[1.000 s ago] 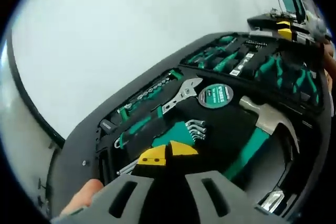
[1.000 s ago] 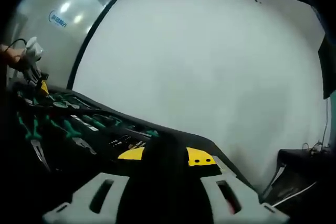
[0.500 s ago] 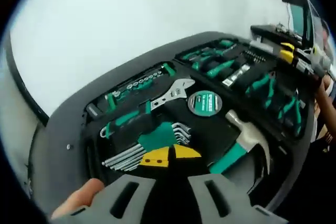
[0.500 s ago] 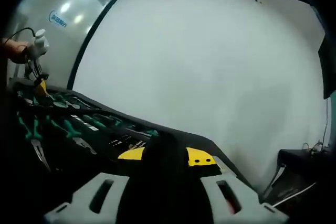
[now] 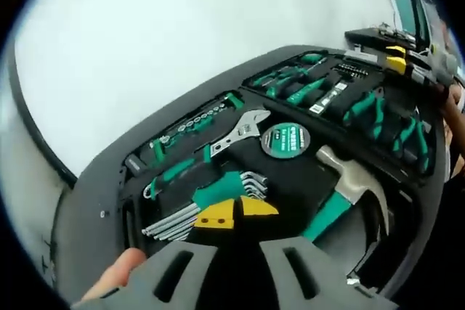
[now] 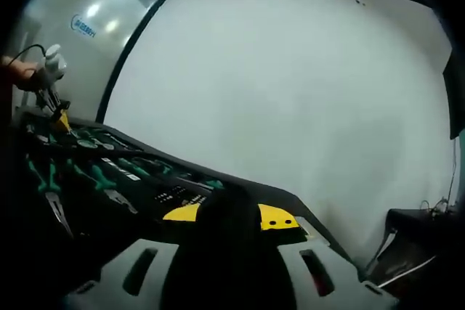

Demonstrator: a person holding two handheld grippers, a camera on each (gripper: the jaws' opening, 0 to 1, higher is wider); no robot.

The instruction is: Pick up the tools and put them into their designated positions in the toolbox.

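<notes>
Filling the centre of the left gripper view, the toolbox [image 5: 87, 208] lay open — a dark, matte moulded case with rounded corners and shaped recesses, resting on a pale, smooth surface [image 5: 160, 41]. In its nearer half sat a bright steel adjustable wrench [image 5: 243, 127], a round green-faced tape measure [image 5: 285, 138], a claw hammer [image 5: 347, 186] with a polished head and green-and-black grip, and a fan of slim metal hex keys [image 5: 185, 215] in a green holder. A row of small sockets [image 5: 192, 123] ran along the upper left edge of that half. The farther half, toward the upper right, held green-handled pliers [image 5: 370, 110] and screwdrivers [image 5: 290, 78].

At the bottom centre the left gripper [image 5: 234, 214] showed grey plastic jaws with slotted sides and yellow tips that met over the hex keys, nothing visible between them. A fingertip [image 5: 116, 274] showed at the lower left.

The right gripper view took in the toolbox [image 6: 240, 183] from a low angle at the lower left, with green-handled pliers [image 6: 45, 179] in their slots. The right gripper [image 6: 229, 215] rose at the bottom centre — a dark rounded mass lay between its yellow tips, and I could not tell what it was or how the jaws stood. The other gripper [image 6: 51, 88] showed small at the far left.
</notes>
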